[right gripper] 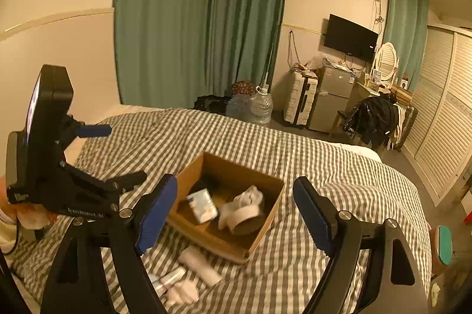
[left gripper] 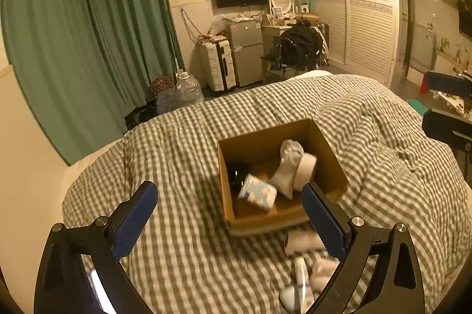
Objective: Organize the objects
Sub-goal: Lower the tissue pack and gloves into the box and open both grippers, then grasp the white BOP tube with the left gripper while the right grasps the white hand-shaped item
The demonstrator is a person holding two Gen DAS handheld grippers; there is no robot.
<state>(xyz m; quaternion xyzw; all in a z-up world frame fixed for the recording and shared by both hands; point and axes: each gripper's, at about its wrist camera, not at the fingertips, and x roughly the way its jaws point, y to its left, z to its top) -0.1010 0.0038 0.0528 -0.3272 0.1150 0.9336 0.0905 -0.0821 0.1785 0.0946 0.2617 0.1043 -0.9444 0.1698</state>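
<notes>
An open cardboard box [left gripper: 327,148] [right gripper: 267,221] sits on the checked bedspread. In it lie a white-and-blue packet [left gripper: 258,192] [right gripper: 203,205], a white sock [left gripper: 287,166] [right gripper: 249,196], a tape roll [left gripper: 306,170] [right gripper: 244,218] and a dark object [left gripper: 237,175]. Loose white items lie in front of the box: a roll [left gripper: 302,241] [right gripper: 199,265], a tube [left gripper: 301,278] [right gripper: 169,280] and small white pieces [left gripper: 323,271] [right gripper: 184,292]. My left gripper [left gripper: 228,215] is open and empty above the bed, just before the box. My right gripper [right gripper: 236,213] is open and empty over the box's near side.
The bedspread [left gripper: 183,142] covers the whole bed. Beyond it stand water bottles [left gripper: 188,89], a white suitcase [left gripper: 218,64], a small fridge [left gripper: 246,51] and a chair with dark clothes [left gripper: 298,48]. The right gripper shows at the right edge [left gripper: 448,107]; the left gripper body shows at the left [right gripper: 59,166].
</notes>
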